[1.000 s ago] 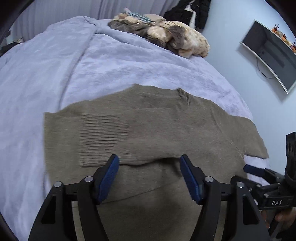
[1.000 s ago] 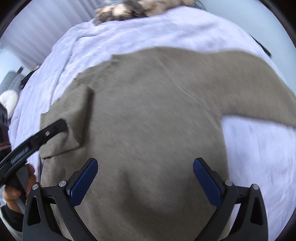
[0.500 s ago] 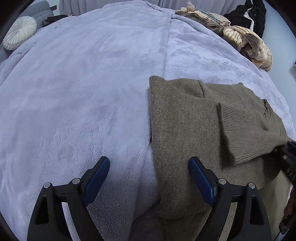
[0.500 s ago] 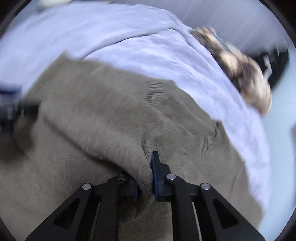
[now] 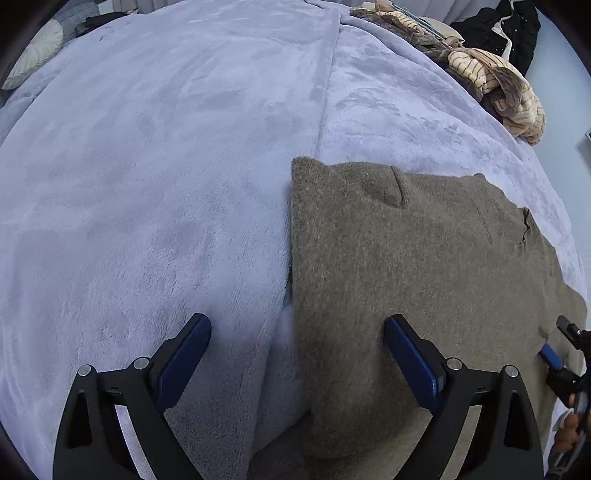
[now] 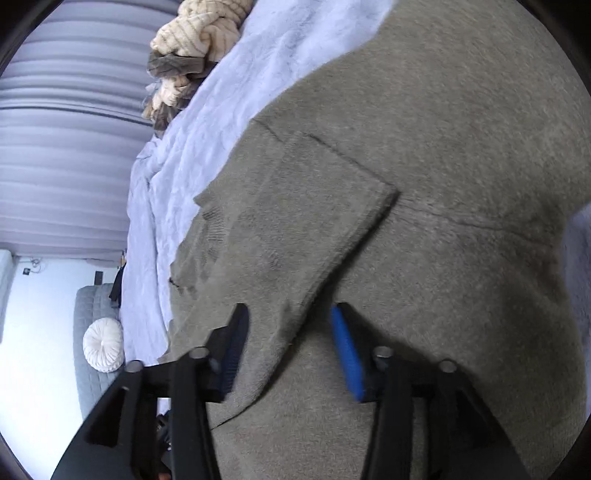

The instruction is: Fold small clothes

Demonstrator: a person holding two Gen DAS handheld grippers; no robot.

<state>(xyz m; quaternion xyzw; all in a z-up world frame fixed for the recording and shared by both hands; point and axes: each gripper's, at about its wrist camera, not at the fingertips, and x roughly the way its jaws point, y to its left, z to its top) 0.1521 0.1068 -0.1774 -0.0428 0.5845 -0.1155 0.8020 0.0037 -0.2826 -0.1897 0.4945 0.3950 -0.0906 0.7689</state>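
A: Across the left half of the left wrist view, bare lavender blanket (image 5: pixel 155 177) runs to the frame's edge. Where is the garment's edge?

B: The olive sweater (image 5: pixel 424 277) fills the centre right; its straight folded edge runs down mid-frame, ending between the fingers of the left gripper (image 5: pixel 297 360).

A: And those tongs?

B: Wide apart and opening, clamped on nothing; one blue pad over blanket, one over knit.

A: The right wrist view?

B: The sweater fills the centre and right. A folded sleeve (image 6: pixel 295 229) lies across it, its cuff end between the pads of the right gripper (image 6: pixel 290 349), which are parting and not pressing it.

A: Upper edges?

B: A heap of striped clothes (image 6: pixel 195 33); no containers.
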